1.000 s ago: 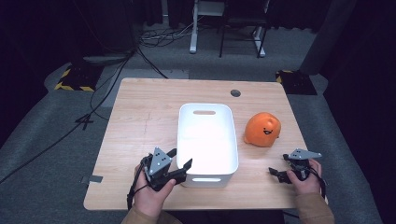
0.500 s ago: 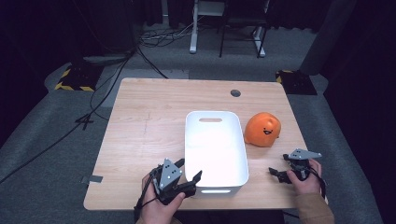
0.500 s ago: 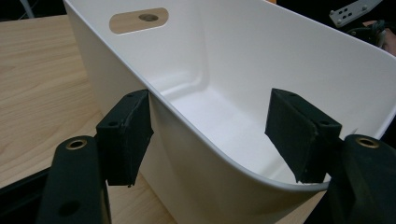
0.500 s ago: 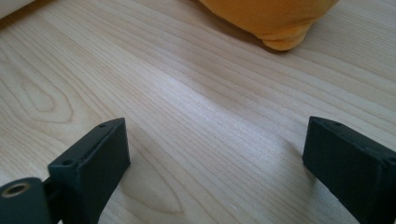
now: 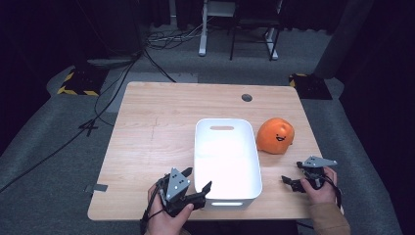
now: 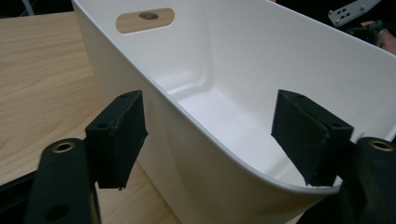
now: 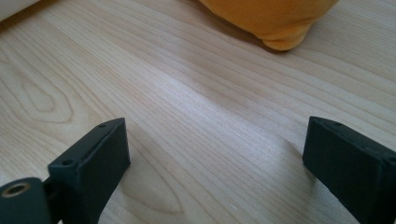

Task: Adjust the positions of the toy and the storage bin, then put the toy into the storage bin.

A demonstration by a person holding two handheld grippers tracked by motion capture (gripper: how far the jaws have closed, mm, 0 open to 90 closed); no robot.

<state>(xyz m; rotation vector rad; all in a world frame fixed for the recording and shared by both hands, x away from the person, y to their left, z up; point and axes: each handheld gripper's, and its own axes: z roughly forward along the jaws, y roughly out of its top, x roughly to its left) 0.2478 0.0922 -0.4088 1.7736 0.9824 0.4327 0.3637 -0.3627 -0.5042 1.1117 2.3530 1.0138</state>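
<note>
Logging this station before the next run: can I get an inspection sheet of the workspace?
Surface: wooden table, round grommet hole near far edge.
Job's things: white bin, empty, its near wall between the open fingers of the left gripper, which have just been opening; pads off it.
Clutter: orange plush toy right of the bin.
Grippers: right gripper open, nothing between its fingers.
Cables: black cables on the floor.
Surroundings: grey carpet, desk legs beyond.
</note>
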